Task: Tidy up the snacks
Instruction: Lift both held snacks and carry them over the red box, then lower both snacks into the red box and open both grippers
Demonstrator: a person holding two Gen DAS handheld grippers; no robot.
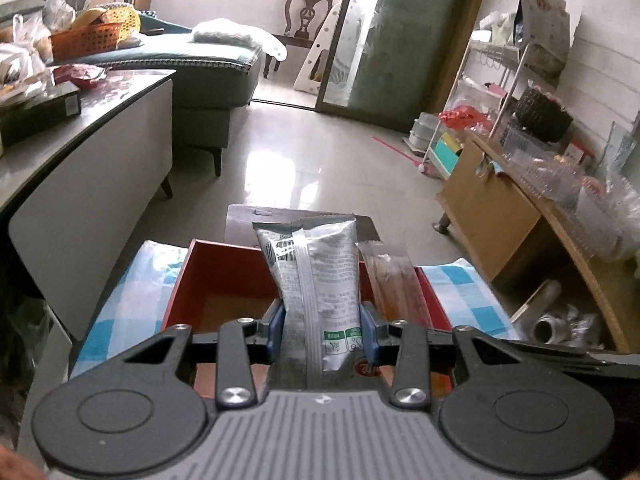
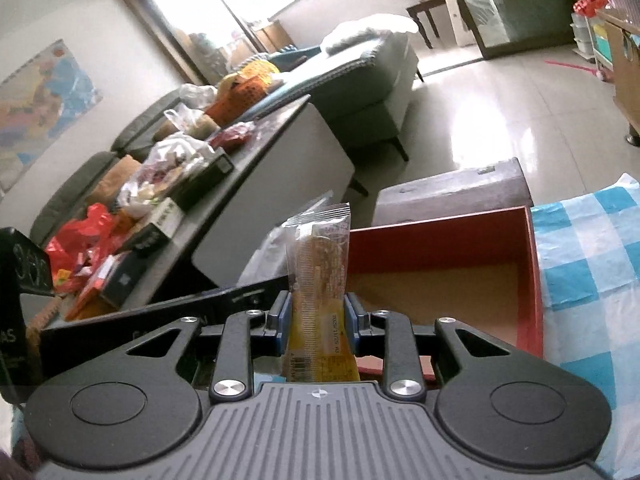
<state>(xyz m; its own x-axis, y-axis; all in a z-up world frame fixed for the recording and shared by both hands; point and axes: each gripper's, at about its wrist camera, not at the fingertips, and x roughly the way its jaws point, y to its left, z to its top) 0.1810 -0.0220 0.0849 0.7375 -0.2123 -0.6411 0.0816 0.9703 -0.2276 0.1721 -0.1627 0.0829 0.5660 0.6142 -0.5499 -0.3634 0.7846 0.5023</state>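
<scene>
Left claw (image 1: 323, 330) clamped on silver snack packet (image 1: 316, 276), right claw (image 2: 316, 316) on orange wafer pack (image 2: 320, 276), both held above open red box (image 2: 534, 280). Cluttered desk (image 2: 280, 128) seen fully only in right view.

Each wrist camera looks forward and downward along its own fingers, close above the red box (image 1: 224, 276) (image 2: 440, 236). Both views share that box, the checked cloth (image 1: 132, 280) (image 2: 588, 248) and the sofa (image 1: 208, 68) (image 2: 360, 92) beyond.

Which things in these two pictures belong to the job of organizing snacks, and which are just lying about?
Part of the job:
- silver foil snack packet, held in the left gripper
- clear-wrapped orange snack bar, held in the right gripper
- open red cardboard box

Lying about:
- orange plastic basket
- dark wooden chair
- green sofa
- white wire rack
</scene>
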